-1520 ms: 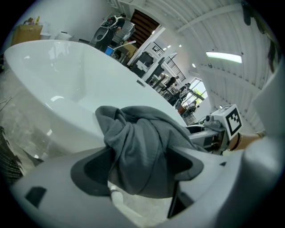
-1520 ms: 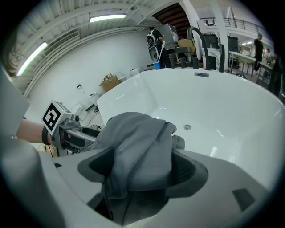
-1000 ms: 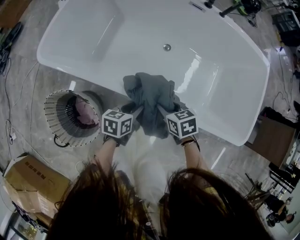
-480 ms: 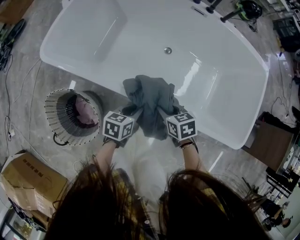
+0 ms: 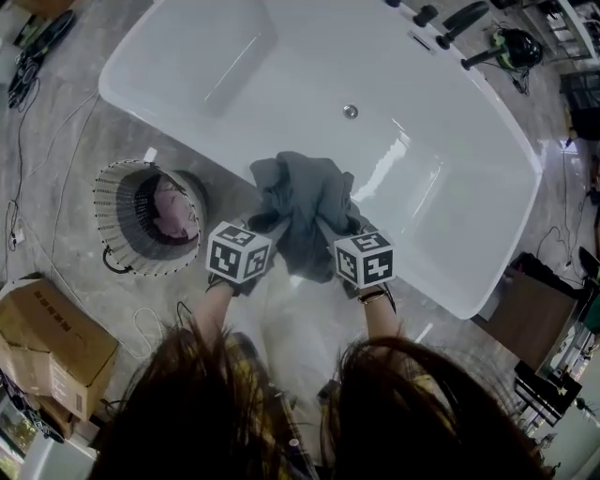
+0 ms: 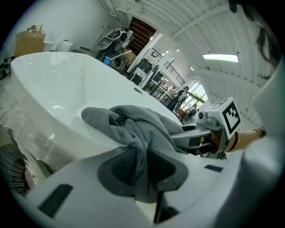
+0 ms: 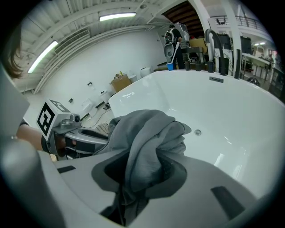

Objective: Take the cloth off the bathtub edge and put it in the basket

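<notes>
A dark grey cloth (image 5: 300, 202) lies bunched over the near edge of the white bathtub (image 5: 192, 131). My left gripper (image 5: 267, 223) holds its left side and my right gripper (image 5: 328, 225) its right side. In the left gripper view a fold of the cloth (image 6: 133, 127) runs down between the pads of the left gripper (image 6: 140, 164). The right gripper view shows the cloth (image 7: 147, 133) pinched in the right gripper (image 7: 142, 173). Both pairs of jaws have just been closing, with cloth between them. The round wire basket (image 5: 117, 234) stands on the floor to the left.
Something pink (image 5: 173, 211) lies in the basket. A cardboard box (image 5: 52, 337) sits on the floor at the lower left, with cables (image 5: 19, 225) beside it. The tub has a drain (image 5: 350, 112), and dark taps (image 5: 450, 23) at its far rim.
Both hands stay at the tub edge with the cloth gathered a little tighter between them. The head camera has shifted, so tub and basket sit slightly higher in view.
</notes>
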{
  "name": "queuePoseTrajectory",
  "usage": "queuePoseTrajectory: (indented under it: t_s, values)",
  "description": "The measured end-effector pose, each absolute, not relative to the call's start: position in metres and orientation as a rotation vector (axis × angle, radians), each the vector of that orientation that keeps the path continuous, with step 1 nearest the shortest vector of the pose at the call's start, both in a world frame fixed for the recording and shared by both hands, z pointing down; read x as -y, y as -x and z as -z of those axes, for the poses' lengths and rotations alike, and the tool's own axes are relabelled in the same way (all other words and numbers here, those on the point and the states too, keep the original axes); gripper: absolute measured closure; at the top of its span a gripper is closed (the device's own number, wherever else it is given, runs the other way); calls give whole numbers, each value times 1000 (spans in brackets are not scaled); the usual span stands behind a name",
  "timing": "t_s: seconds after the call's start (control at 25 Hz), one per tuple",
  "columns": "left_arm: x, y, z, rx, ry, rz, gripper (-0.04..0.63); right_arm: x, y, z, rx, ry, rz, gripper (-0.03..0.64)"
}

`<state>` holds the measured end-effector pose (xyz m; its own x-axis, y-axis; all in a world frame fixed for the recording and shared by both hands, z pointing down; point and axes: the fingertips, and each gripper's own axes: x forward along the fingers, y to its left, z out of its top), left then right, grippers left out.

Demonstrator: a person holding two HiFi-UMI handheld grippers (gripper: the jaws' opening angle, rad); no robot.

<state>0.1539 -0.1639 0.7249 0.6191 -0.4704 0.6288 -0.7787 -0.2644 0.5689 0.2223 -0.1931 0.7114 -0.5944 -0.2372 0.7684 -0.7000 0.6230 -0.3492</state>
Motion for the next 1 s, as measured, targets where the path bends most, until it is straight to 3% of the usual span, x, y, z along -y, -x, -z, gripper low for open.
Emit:
queuePoseTrajectory:
  t_s: [0.6,1.0]
  values:
    - [181,-132,-615,1132,-1969,-240,517,210,-185,-607,2294,-722,-757,507]
    - [160,-78,-526,1321,-1980,-106,518,193,-128,-518,2435,-637,-637,506]
